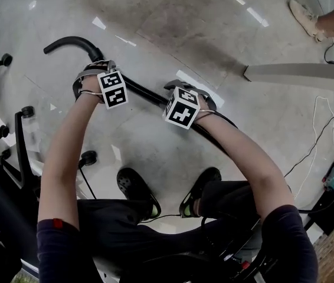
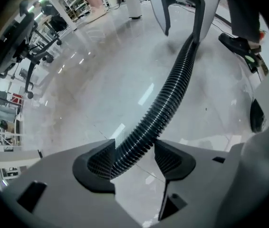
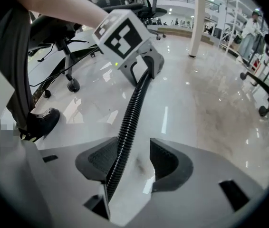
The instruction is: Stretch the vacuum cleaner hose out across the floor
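Left tool (image 2: 134,147) looks clamped on the vacuum hose (image 2: 172,89), anchoring it near the curved end (image 1: 66,42). Right tool (image 3: 133,158) is open with the hose loose against one pad, probably so it can slide along. Hose runs tool to tool across the floor (image 1: 202,22).

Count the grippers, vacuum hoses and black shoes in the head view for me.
grippers: 2, left gripper and right gripper
vacuum hose: 1
black shoes: 2
total: 5

An open office hall: polished floor (image 1: 173,16), wheeled office chairs (image 2: 27,42), shelving racks (image 3: 232,20).
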{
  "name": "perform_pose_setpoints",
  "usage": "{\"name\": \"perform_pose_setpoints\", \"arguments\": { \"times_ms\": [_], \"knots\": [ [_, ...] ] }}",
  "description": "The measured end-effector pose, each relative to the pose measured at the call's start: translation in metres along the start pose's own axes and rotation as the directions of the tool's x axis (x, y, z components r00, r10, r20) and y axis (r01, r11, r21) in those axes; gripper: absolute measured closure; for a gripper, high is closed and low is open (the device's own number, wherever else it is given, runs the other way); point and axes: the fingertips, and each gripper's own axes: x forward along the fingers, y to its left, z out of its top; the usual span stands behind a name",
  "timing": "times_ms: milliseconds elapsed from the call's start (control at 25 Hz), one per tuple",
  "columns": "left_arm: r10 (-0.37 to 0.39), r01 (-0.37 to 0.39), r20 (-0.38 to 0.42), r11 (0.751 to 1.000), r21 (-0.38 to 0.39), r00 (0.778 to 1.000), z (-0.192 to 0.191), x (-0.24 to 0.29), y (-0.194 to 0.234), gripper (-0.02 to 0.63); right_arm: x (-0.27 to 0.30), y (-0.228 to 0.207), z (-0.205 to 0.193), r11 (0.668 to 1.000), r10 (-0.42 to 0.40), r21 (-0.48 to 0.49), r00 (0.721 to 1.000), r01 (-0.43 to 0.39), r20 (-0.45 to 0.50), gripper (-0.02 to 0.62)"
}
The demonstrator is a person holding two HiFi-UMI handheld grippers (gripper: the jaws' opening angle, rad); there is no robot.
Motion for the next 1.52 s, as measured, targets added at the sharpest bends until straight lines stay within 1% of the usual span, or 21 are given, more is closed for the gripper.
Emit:
{"name": "perform_pose_setpoints", "arguments": {
  "times_ms": [120,200,280,360,440,520,600,720,840,960,1080,1200,1280,1320,1400,1440,1520],
  "knots": [
    [-0.027,0.025,-0.065,0.999,-0.039,0.998,0.000,0.003,0.001,0.341,-0.041,-0.015,-0.008,0.997,-0.038,0.067,0.999,0.038,0.007,0.396],
    [-0.043,0.037,-0.085,0.997,-0.072,0.995,0.000,0.004,0.002,0.341,-0.065,-0.017,-0.013,0.996,-0.037,0.085,0.999,0.036,0.010,0.397],
    [-0.057,0.045,-0.089,0.991,-0.128,0.994,-0.004,0.004,0.001,0.341,-0.083,-0.017,-0.019,0.994,-0.029,0.105,0.999,0.027,0.017,0.397],
    [-0.067,0.049,-0.091,0.981,-0.186,0.994,-0.008,0.004,-0.001,0.341,-0.095,-0.019,-0.027,0.984,-0.024,0.176,0.999,0.018,0.032,0.397],
    [-0.067,0.046,-0.087,0.971,-0.233,0.994,-0.012,0.003,-0.001,0.341,-0.100,-0.025,-0.032,0.967,-0.021,0.255,0.999,0.008,0.047,0.397],
    [-0.067,0.044,-0.077,0.963,-0.266,0.995,-0.013,0.003,0.000,0.341,-0.098,-0.029,-0.029,0.952,-0.006,0.306,0.997,-0.018,0.076,0.397],
    [-0.077,0.055,-0.069,0.959,-0.279,0.995,-0.011,0.003,0.001,0.340,-0.095,-0.026,-0.023,0.942,0.020,0.331,0.994,-0.054,0.103,0.397],
    [-0.087,0.067,-0.061,0.959,-0.274,0.994,-0.004,0.005,0.003,0.337,-0.089,-0.019,-0.019,0.955,0.039,0.290,0.995,-0.064,0.093,0.397],
    [-0.075,0.059,-0.050,0.963,-0.262,0.996,-0.007,0.003,0.004,0.337,-0.078,-0.014,-0.018,0.969,0.061,0.235,0.996,-0.076,0.070,0.397],
    [-0.040,0.036,-0.012,0.976,-0.216,0.999,-0.004,0.002,0.003,0.337,-0.074,-0.014,-0.019,0.966,0.071,0.244,0.995,-0.087,0.074,0.397],
    [-0.001,0.009,0.047,0.985,-0.174,0.999,-0.005,0.001,0.001,0.337,-0.070,-0.012,-0.016,0.963,0.083,0.251,0.994,-0.099,0.076,0.397],
    [0.033,-0.017,0.092,0.985,-0.170,0.995,-0.010,-0.001,0.000,0.337,-0.056,0.000,-0.012,0.963,0.102,0.242,0.993,-0.115,0.064,0.397],
    [0.037,-0.022,0.090,0.987,-0.160,0.995,-0.012,-0.001,0.000,0.337,-0.037,0.013,-0.009,0.963,0.108,0.241,0.992,-0.120,0.062,0.397],
    [0.031,-0.019,0.083,0.989,-0.147,0.996,-0.013,-0.001,-0.002,0.337,-0.026,0.020,-0.009,0.965,0.096,0.238,0.994,-0.108,0.061,0.397],
    [0.022,-0.014,0.070,0.993,-0.116,0.997,-0.014,-0.002,-0.007,0.337,-0.002,0.028,-0.010,0.974,0.048,0.219,0.998,-0.056,0.044,0.397],
    [0.023,-0.016,0.070,0.994,-0.108,0.997,-0.014,-0.002,-0.008,0.337,0.010,0.030,-0.011,0.980,0.019,0.195,1.000,-0.023,0.025,0.397],
    [0.032,-0.024,0.080,0.994,-0.104,0.996,-0.013,-0.002,-0.009,0.337,0.026,0.029,-0.013,0.992,-0.056,0.115,0.998,0.058,-0.021,0.397]
  ]
}}
